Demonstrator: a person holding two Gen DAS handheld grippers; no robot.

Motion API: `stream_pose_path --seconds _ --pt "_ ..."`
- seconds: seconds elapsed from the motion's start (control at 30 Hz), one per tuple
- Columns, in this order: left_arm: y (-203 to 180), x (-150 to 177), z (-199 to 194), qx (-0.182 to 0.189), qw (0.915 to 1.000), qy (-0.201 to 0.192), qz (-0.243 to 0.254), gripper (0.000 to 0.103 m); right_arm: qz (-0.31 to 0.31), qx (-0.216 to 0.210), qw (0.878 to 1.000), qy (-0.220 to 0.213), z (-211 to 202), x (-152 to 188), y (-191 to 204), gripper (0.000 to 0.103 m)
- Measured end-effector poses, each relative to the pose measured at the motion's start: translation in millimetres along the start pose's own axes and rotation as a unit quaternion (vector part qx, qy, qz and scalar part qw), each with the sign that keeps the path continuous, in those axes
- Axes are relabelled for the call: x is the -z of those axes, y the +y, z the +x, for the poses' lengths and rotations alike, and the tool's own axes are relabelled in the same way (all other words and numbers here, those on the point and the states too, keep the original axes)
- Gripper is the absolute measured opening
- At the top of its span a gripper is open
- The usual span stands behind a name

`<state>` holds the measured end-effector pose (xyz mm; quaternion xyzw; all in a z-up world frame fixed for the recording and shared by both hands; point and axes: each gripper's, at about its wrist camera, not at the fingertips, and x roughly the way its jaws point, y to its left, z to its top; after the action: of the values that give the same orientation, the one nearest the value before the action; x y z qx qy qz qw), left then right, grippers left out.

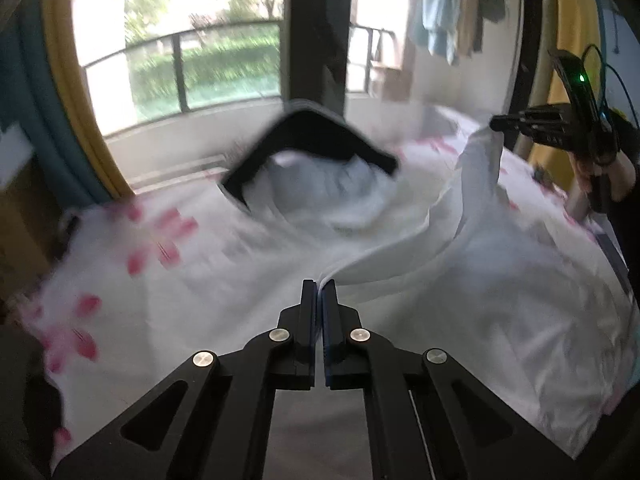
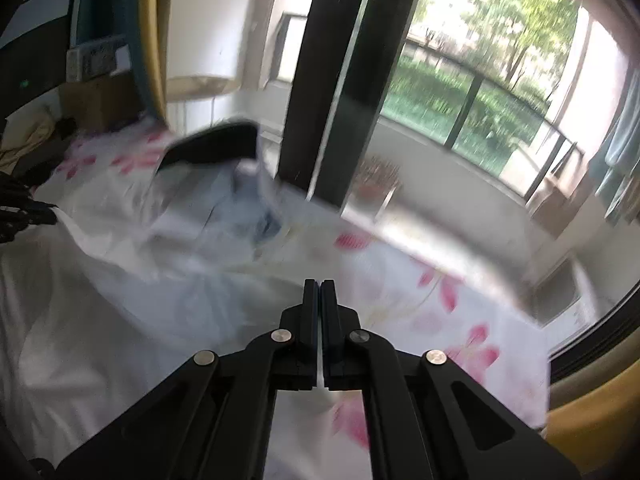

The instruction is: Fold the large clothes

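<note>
A bedsheet [image 2: 460, 312] printed with pink flowers covers the bed. Beyond it stands a dark window post [image 1: 316, 36], with a balcony railing [image 1: 180, 60] and green hedges behind the glass. Clothes [image 1: 444, 8] hang at the far right. A yellow curtain [image 1: 68, 92] frames the left side.

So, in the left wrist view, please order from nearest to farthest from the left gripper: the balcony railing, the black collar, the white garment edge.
1. White garment edge, pinched at the left gripper fingertips.
2. Black collar, mid-bed, straight ahead.
3. Balcony railing, outside the window, upper left.
</note>
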<state>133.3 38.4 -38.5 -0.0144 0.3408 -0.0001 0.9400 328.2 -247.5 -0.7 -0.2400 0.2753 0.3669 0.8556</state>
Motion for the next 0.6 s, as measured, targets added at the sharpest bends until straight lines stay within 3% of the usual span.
stream_pose_path --seconds 0.17,0.23,0.33,0.47,0.6 --pt "5.7 -26.6 -4.6 -0.024 0.9983 -0.052 0.009 0.003 -0.032 0.039 0.997 -0.063 -5.8 -37.0 -11.7 0.001" --pt "-1.1 -23.5 5.4 -0.003 0.9994 -0.03 0.019 0.003 -0.042 0.054 0.994 -0.086 -3.3 -41.4 -12.5 0.001" --pt "-21.6 -0.7 23.8 0.033 0.9981 0.021 0.048 0.003 -0.057 0.052 0.993 -0.092 9.4 -21.5 -6.3 0.001" --pt "-48.6 38.0 39.3 0.079 0.9903 0.087 0.075 0.003 -0.047 0.049 0.996 -0.058 17.7 27.2 1.3 0.001" --pt "-57.5 58.8 46.6 0.092 0.9842 0.129 0.078 0.005 -0.016 0.035 0.999 -0.021 4.3 77.3 6.5 0.001"
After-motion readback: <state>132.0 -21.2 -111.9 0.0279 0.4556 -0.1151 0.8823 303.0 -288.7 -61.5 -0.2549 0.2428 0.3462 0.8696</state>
